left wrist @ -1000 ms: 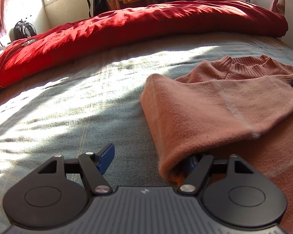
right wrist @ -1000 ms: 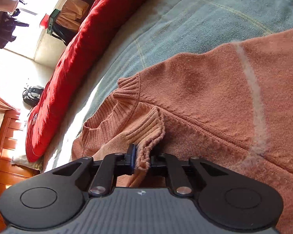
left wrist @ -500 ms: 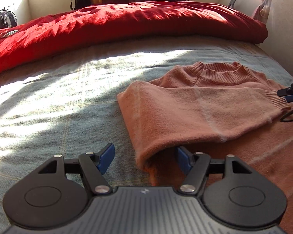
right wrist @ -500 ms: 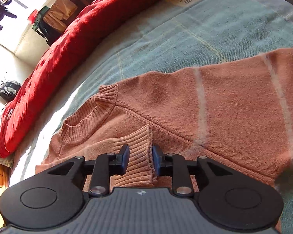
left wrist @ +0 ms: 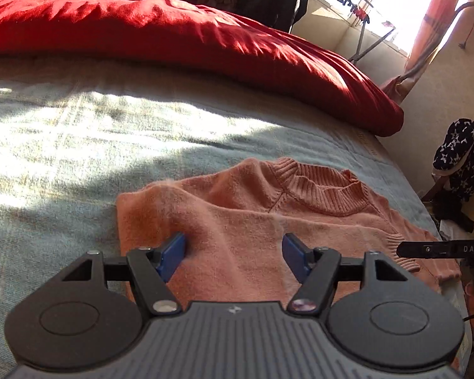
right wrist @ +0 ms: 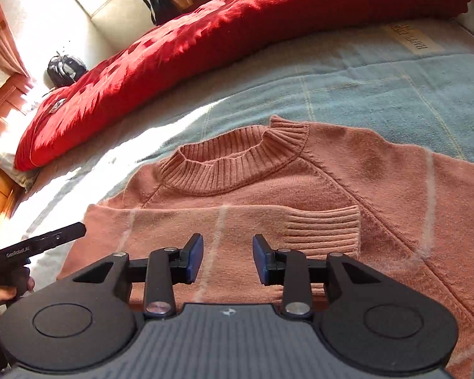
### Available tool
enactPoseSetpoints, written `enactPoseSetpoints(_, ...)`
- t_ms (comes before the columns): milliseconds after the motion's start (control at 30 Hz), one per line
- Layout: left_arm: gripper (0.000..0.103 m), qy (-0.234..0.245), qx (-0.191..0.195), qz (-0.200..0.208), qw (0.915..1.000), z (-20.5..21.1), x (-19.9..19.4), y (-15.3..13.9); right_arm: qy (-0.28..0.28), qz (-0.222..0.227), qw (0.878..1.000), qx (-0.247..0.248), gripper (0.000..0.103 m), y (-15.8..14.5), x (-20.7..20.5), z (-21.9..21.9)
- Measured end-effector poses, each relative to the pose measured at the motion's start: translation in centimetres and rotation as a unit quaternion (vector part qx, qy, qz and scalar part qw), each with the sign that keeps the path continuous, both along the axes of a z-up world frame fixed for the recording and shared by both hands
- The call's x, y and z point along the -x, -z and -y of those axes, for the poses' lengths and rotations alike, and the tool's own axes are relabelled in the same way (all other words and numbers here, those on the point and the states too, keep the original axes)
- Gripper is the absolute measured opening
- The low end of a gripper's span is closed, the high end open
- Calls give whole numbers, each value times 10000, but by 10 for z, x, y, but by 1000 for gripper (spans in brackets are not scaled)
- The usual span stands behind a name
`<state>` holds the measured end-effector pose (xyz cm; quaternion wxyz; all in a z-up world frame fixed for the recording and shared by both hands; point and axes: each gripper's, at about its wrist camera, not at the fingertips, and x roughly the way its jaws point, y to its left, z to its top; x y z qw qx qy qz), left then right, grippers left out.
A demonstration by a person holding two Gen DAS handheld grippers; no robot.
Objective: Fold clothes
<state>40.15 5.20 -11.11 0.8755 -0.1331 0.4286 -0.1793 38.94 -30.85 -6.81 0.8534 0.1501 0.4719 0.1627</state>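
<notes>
Hovering over pink sweater (right wrist: 316, 189) on bed (right wrist: 379, 88): right gripper (right wrist: 227, 257) jaws just been opening, part open, nothing betw. pads, sleeve cuff (right wrist: 324, 229) just right of fingers. Left gripper (left wrist: 233, 257) wide, empty, over folded sleeve. Sweater flat, collar pointing away from fingers, sleeve lying crosswise.

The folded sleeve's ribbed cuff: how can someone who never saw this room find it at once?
On the grey-blue bed cover lies a salmon-pink knitted sweater. One sleeve is folded across its chest, below the ribbed collar. The sleeve's ribbed cuff has straight parallel ridges; the collar is curved.
</notes>
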Motion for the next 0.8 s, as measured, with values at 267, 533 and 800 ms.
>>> enactPoseSetpoints(267,70,126,-156,334,9992,1,19,-21,26,-239,9986,-468,44,4,16,8)
enactPoseSetpoints(533,70,52,-328,162,9993,3,24,-10,1382,-966,9728,-1587,48,33,33,47)
enactPoseSetpoints(800,70,6,-291,165,9994,3,28,-17,2235,-815,9441,-2281,39,52,23,78)
